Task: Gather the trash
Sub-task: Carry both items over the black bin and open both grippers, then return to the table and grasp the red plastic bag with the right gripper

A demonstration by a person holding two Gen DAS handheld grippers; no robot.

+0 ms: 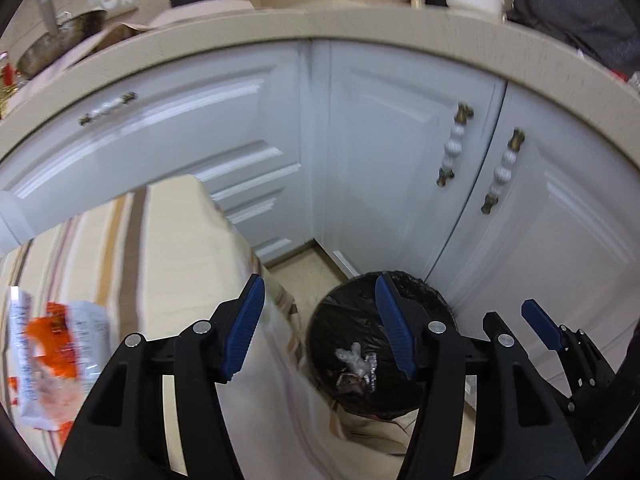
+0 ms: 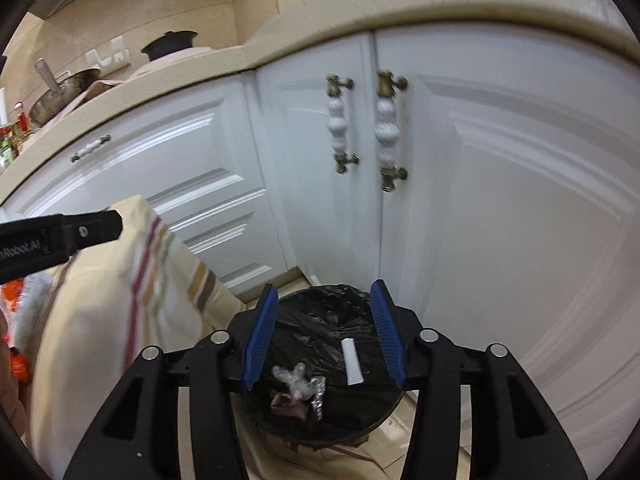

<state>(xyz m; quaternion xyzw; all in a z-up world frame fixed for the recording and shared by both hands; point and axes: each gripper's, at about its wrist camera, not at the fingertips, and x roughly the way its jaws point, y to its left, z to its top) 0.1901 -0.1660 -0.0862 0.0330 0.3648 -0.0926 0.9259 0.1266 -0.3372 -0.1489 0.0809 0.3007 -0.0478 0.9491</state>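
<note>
A round bin with a black liner [image 1: 340, 320] [image 2: 304, 328] stands on the floor by the white cabinets. Crumpled clear plastic and foil [image 1: 358, 362] [image 2: 298, 386] lie inside it, with a small white tube [image 2: 352, 362] over the opening. My left gripper [image 1: 320, 326] is open and empty above the bin's edge and the table corner. My right gripper [image 2: 324, 338] is open and empty directly above the bin. An orange and white wrapper [image 1: 52, 356] lies on the striped tablecloth at the left.
The table with a cream striped cloth [image 1: 160, 248] [image 2: 120, 304] stands left of the bin. White cabinet doors with beaded handles [image 1: 450, 146] [image 2: 340, 124] are behind. The counter [image 1: 320, 24] holds pots and jars. The right gripper's finger [image 1: 540, 326] shows beside the left one.
</note>
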